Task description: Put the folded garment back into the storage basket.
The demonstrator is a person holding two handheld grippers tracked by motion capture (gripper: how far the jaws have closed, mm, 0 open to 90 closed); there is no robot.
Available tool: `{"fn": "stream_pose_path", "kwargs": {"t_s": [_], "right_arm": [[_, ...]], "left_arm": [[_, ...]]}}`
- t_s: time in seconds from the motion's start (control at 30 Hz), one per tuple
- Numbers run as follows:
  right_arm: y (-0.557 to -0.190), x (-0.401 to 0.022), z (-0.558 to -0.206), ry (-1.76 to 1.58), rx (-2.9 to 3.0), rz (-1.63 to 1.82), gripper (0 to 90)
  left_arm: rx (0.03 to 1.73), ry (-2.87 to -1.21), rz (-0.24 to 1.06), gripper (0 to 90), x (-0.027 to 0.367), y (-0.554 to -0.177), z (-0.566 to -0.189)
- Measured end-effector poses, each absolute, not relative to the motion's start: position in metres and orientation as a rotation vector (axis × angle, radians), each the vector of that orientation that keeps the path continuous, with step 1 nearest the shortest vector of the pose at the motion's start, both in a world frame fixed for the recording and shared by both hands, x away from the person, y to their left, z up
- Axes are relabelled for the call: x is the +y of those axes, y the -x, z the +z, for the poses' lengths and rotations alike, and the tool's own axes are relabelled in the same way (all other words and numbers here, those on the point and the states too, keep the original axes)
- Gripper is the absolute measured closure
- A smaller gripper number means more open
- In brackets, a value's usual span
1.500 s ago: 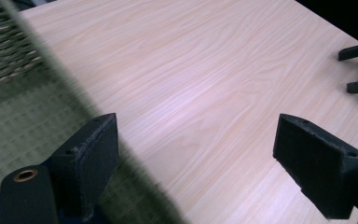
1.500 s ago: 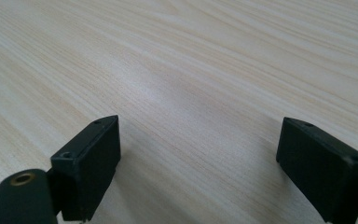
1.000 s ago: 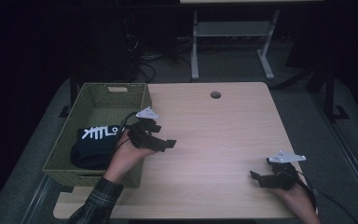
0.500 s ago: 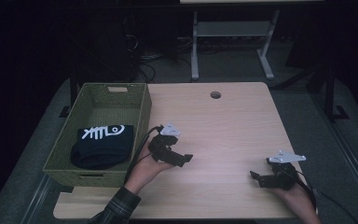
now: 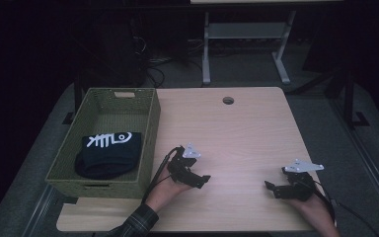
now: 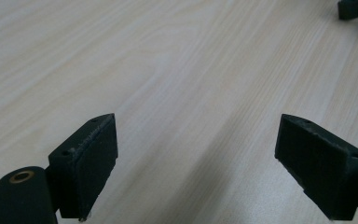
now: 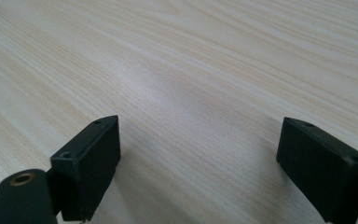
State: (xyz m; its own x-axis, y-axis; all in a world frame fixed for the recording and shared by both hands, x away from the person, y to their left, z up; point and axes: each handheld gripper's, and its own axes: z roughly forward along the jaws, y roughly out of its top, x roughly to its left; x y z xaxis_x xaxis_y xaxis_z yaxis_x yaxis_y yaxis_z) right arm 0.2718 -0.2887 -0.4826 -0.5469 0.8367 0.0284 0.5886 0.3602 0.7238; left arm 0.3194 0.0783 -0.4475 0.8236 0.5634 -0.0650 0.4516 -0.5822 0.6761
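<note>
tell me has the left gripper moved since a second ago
Yes. The left gripper has come away from the basket rim, toward the near table edge, jaws open and empty.

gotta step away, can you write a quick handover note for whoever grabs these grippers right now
Left gripper: open, empty, low over the table just right of the basket.
Right gripper: open, empty, near the table's front right.
Black folded cloth with a white print lies inside the green woven basket at the table's left.
Done: the cloth is in the basket.
Left: nothing else lies on the table; probably just park both grippers.
</note>
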Motion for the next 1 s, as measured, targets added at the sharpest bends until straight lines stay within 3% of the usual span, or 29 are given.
{"fn": "stream_pose_path", "kwargs": {"t_s": [0.47, 1.0], "right_arm": [[-0.272, -0.289, -0.482, -1.256, 2.281, 0.999, 13.1], [-0.272, -0.289, -0.483, -1.253, 2.281, 0.999, 13.1]], "left_arm": [[0.743, -2.249, 0.289, 12.7, 0.076, -0.315, -0.477], [0.735, -2.244, 0.313, 12.9, 0.075, -0.314, -0.479]]}}
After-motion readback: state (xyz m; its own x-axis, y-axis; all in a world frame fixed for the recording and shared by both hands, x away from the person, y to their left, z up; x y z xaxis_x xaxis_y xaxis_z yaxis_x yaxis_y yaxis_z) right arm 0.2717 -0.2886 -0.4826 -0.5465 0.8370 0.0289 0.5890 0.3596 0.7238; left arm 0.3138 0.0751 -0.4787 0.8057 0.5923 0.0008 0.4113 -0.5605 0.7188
